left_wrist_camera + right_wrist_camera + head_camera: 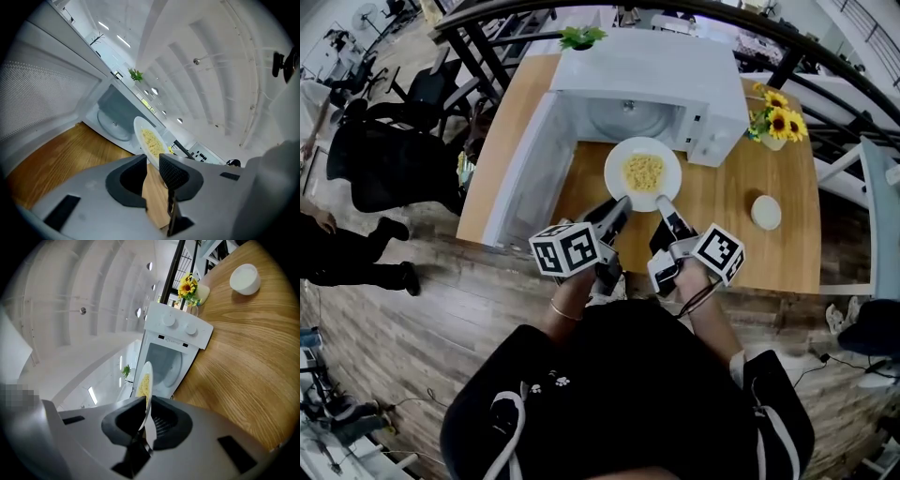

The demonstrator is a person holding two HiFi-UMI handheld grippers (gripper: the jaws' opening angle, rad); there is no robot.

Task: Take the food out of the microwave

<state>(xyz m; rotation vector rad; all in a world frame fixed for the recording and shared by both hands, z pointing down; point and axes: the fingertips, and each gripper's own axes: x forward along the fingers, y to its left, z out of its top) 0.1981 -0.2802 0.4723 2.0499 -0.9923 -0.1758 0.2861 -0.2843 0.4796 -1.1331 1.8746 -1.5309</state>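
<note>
A white plate of yellow noodles [642, 173] hangs just in front of the open white microwave [656, 75], over the wooden table [769, 258]. My right gripper [664, 202] is shut on the plate's near rim; in the right gripper view the plate [144, 380] stands edge-on between the jaws of that gripper [147, 401]. My left gripper [619, 212] sits at the plate's lower left rim. In the left gripper view the jaws of that gripper [153, 160] stand slightly apart with only wood in the gap, and the plate [149, 140] is just beyond their tips.
The microwave door [520, 173] swings out to the left. A vase of sunflowers [778, 117] stands right of the microwave and a small white bowl [766, 212] sits near the table's right front. A small green plant [581, 37] is behind the microwave.
</note>
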